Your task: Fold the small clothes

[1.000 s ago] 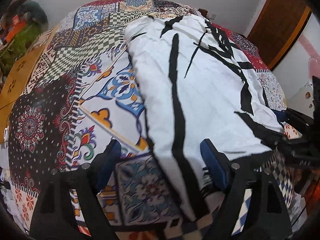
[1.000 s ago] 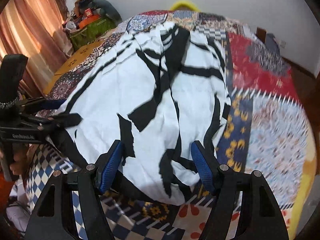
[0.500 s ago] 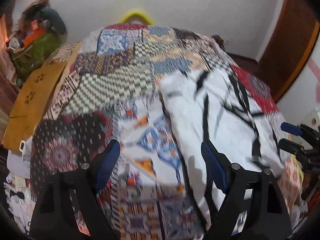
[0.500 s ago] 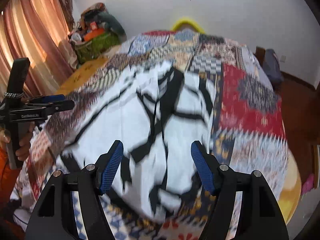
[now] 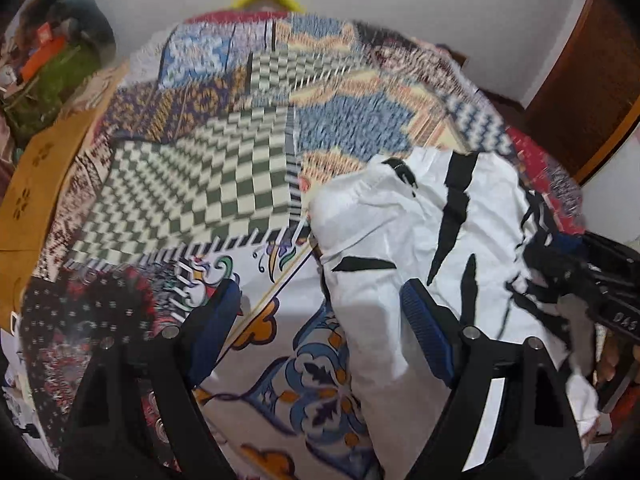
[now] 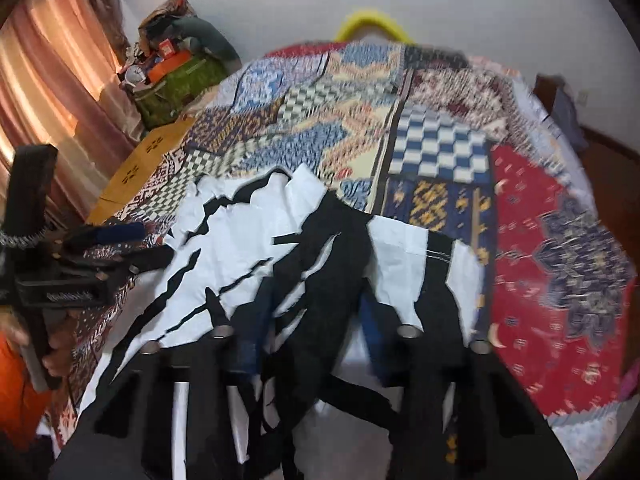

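A white garment with black streaks (image 5: 404, 232) lies on the patchwork bedspread (image 5: 224, 168). In the left wrist view my left gripper (image 5: 324, 320) is open, its blue pads either side of the garment's near left edge. The right gripper shows at the right edge (image 5: 592, 280), against the garment's right side. In the right wrist view the garment (image 6: 248, 248) lies doubled over and bunched close in front of the camera, draped over my right gripper (image 6: 312, 344) and partly hiding its fingers. The left gripper (image 6: 112, 248) shows at the left, open.
The bedspread (image 6: 440, 148) fills both views. A pile of bags and boxes (image 6: 176, 64) stands by the curtain at the far left. A yellow hoop (image 6: 372, 24) sits behind the bed. A wooden door (image 5: 592, 72) is at the right.
Both grippers rose and pulled back, then came down again. The garment's far end now lies nearer, doubled over, and covers the right gripper's fingers.
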Demonstrator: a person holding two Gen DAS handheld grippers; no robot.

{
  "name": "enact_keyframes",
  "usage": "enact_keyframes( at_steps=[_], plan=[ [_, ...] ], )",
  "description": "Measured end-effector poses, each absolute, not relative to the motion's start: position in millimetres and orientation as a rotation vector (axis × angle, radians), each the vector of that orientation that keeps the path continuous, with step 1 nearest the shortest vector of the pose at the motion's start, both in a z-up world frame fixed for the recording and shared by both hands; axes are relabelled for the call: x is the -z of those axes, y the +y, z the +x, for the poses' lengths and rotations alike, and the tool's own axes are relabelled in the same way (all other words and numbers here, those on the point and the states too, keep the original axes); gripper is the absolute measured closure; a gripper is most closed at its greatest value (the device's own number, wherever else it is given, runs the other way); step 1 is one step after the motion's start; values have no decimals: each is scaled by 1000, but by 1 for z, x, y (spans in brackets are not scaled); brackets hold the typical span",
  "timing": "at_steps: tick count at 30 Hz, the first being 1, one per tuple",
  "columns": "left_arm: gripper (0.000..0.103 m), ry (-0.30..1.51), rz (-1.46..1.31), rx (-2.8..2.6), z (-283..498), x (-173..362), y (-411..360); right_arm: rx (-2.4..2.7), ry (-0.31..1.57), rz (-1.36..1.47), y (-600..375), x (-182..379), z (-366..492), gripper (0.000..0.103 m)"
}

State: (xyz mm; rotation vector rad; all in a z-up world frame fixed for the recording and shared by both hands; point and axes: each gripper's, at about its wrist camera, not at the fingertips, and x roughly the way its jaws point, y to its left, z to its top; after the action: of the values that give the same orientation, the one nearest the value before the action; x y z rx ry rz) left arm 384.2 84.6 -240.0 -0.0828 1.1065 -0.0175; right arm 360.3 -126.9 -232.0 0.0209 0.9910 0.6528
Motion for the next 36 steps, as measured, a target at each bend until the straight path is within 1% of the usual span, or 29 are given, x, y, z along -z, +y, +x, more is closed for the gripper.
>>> enact_keyframes(
  at_steps=[1, 3, 6, 11, 13, 17, 19, 20, 21, 22, 24, 25, 26, 27, 29, 32, 36],
  plan=[
    [20, 1111, -86, 9, 384, 247, 86, -655, 982, 14, -126, 233, 360, 75],
    [25, 1120, -90, 2, 385, 258, 88, -652, 956, -24, -125, 237, 356, 82],
    [25, 1122, -103, -10, 384, 268, 94, -639, 934, -59, -127, 240, 352, 88],
    [25, 1116, -52, -57, 383, 267, 89, -633, 959, -43, -129, 243, 359, 89],
    [27, 1121, -68, -66, 381, 262, 91, -636, 981, -38, -130, 240, 361, 88],
    [28, 1106, -91, -57, 367, 240, 95, -647, 970, -22, -144, 216, 349, 87],
    [28, 1087, -97, -38, 356, 224, 96, -632, 935, -42, -154, 201, 338, 82],
    [28, 1075, -96, -34, 352, 217, 96, -628, 921, -45, -157, 196, 334, 73],
    [28, 1061, -92, -29, 347, 210, 95, -622, 901, -41, -164, 188, 327, 60],
    [28, 1048, -88, -19, 341, 202, 93, -611, 884, -35, -169, 183, 321, 54],
    [27, 1043, -97, 15, 330, 193, 90, -597, 858, -24, -177, 177, 313, 38],
    [25, 1047, -106, 31, 326, 192, 88, -590, 852, -18, -182, 175, 307, 34],
    [24, 1056, -118, 52, 321, 192, 86, -584, 853, -14, -185, 175, 303, 25],
    [24, 1066, -127, 68, 318, 193, 84, -576, 858, -10, -187, 176, 301, 20],
    [24, 1094, -135, 89, 313, 200, 79, -567, 881, 0, -192, 183, 297, 19],
    [24, 1154, -173, 108, 311, 219, 75, -574, 964, 37, -193, 205, 297, 19],
    [24, 1231, -259, 163, 315, 243, 69, -591, 1060, 135, -196, 235, 305, 19]
  ],
)
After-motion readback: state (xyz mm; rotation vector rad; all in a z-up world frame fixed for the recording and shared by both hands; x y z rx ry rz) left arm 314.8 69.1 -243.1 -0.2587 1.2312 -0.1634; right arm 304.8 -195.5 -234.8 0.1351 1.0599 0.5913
